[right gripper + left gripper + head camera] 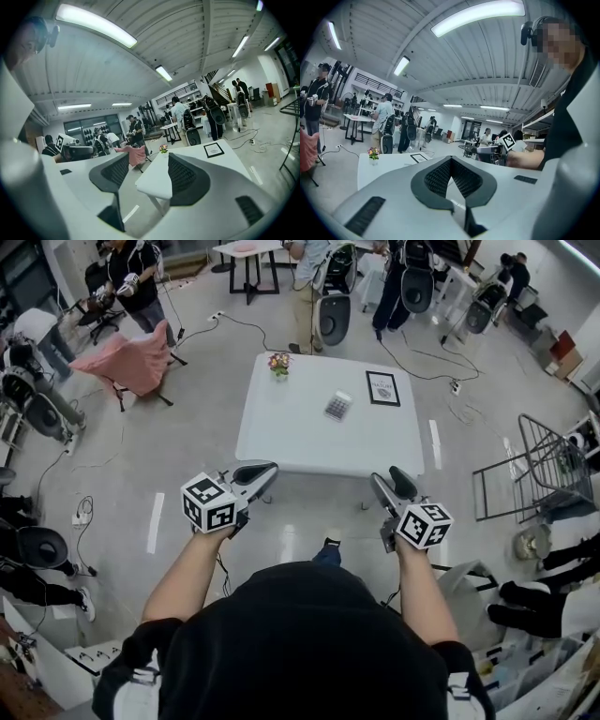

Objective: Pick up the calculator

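Calculator (pixel 338 406), a small flat grey keypad unit, is touched by neither tool. The dark ribbed pads of the white right gripper (pixel 149 161) are spread wide with nothing between them, only the near corner of the white square table (pixel 281 442) showing through the gap; this spread is judged to be readiness for the grasp. The pads of the matching left gripper (pixel 450 161) are pressed together at their tips around nothing, which suggests it is kept as a spare. Both tools are held almost level, side by side, just short of the table's near edge, so the reach has yet to be made. The calculator is laid near the table's middle, slightly toward the far right, well apart from both grippers, with a black-framed picture (pixel 382 388) just beyond it and a small pot of flowers (pixel 278 364) at the far left edge. Being flat, it will probably need to be pinched across its edges.
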